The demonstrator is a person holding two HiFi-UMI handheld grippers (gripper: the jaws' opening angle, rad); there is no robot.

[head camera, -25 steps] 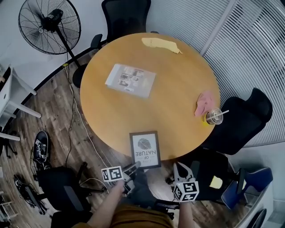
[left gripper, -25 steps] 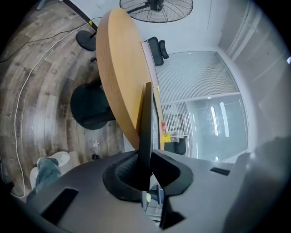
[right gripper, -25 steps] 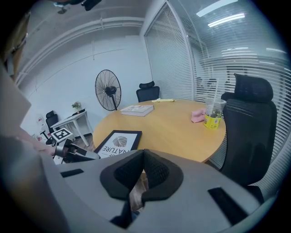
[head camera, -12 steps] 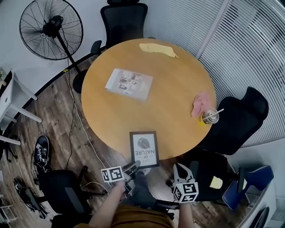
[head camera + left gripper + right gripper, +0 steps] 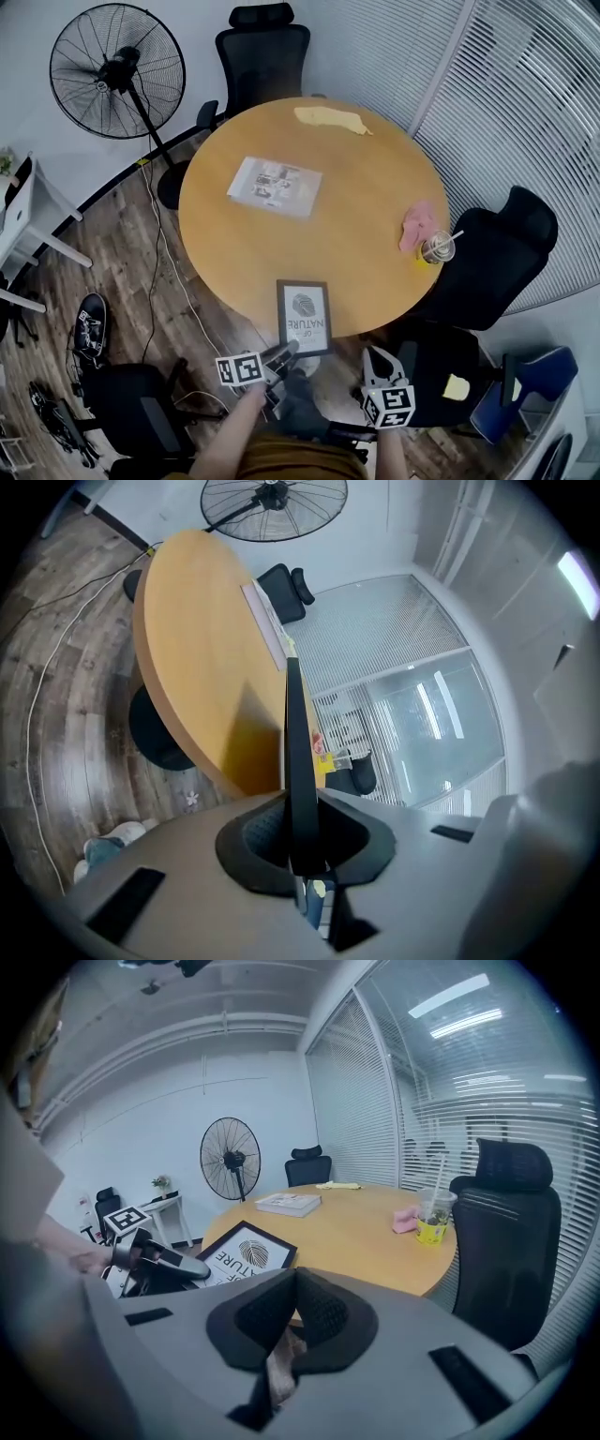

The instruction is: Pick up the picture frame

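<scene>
The picture frame [image 5: 303, 317] is black-edged, with a white print of a fingerprint-like leaf and lettering. It sticks out over the near edge of the round wooden table [image 5: 375, 178]. My left gripper [image 5: 281, 352] is shut on its near edge. In the left gripper view the frame [image 5: 292, 752] shows edge-on between the jaws, raised off the tabletop [image 5: 197, 658]. In the right gripper view the frame [image 5: 246, 1252] tilts up at its near end, held by the left gripper [image 5: 173, 1262]. My right gripper [image 5: 375, 361] hangs beside it below the table edge, shut on nothing.
On the table lie a magazine [image 5: 275, 186], a yellow cloth [image 5: 326, 118], a pink cloth [image 5: 416, 225] and a plastic cup with a straw [image 5: 436, 247]. Black office chairs [image 5: 265, 52] [image 5: 492, 253] stand at the far side and right. A floor fan [image 5: 117, 61] stands far left.
The left gripper has lifted the frame's near end off the table edge, so it tilts up. The head view has pulled back a little. The right gripper has stayed put.
</scene>
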